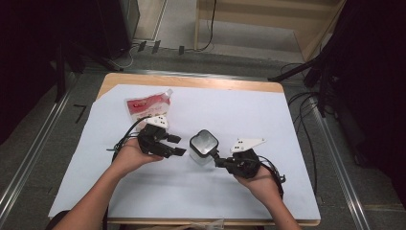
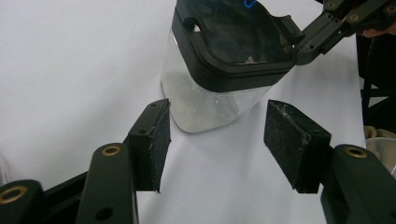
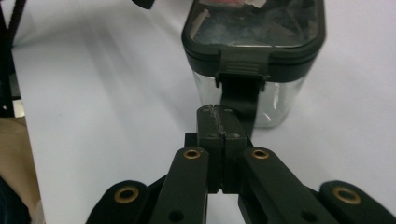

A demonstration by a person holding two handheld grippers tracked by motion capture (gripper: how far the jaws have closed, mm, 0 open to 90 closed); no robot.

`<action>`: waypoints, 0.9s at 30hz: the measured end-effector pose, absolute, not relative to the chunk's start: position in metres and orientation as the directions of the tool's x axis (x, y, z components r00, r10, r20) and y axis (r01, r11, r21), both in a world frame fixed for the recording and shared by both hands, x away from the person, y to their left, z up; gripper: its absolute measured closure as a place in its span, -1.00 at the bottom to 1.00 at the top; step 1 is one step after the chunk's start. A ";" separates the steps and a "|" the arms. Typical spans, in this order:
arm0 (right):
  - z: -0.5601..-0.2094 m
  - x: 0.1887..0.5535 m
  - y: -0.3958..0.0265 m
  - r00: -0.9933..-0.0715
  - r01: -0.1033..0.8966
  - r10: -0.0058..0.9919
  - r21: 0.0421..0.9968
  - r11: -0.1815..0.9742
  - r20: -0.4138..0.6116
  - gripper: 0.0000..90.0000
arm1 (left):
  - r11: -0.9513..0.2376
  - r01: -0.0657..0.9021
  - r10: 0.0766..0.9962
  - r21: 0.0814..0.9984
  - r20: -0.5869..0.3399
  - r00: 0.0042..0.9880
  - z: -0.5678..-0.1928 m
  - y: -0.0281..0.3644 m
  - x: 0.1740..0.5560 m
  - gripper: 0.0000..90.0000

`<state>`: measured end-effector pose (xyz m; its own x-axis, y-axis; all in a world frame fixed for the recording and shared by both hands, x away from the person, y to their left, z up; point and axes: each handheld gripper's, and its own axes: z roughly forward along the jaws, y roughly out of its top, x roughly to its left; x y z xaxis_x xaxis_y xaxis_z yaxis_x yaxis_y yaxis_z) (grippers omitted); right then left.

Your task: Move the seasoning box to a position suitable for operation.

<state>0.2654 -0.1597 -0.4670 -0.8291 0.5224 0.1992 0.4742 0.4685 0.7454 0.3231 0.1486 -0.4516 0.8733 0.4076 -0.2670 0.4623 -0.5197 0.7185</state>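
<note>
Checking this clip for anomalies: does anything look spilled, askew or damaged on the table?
Nothing spilled or broken. The clear container stands upright with its dark lid on. Only oddity: the red pouch lies flat and slanted at the sheet's far left. The right gripper is shut at the lid's latch; the left gripper is open.

red-and-white pouch (image 1: 146, 106), white table cover (image 1: 239, 115), wooden tabletop (image 1: 191, 80)

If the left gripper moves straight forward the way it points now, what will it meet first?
Most likely the clear container with the black lid. It stands directly ahead of the open left gripper, in line with the gap between its pads, and nothing lies between.
</note>
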 end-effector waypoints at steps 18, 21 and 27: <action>-0.472 0.279 -0.155 -0.825 0.490 0.535 0.702 0.517 0.181 1.00 | -0.529 0.454 0.394 0.717 -0.266 0.880 -0.453 0.144 0.321 -0.17; -0.472 0.283 -0.160 -0.805 0.513 0.562 0.696 0.502 0.188 1.00 | -0.535 0.452 0.400 0.714 -0.257 0.880 -0.454 0.141 0.320 -0.16; -0.474 0.292 -0.167 -0.799 0.532 0.565 0.679 0.506 0.204 1.00 | -0.530 0.452 0.394 0.717 -0.264 0.880 -0.453 0.137 0.321 -0.11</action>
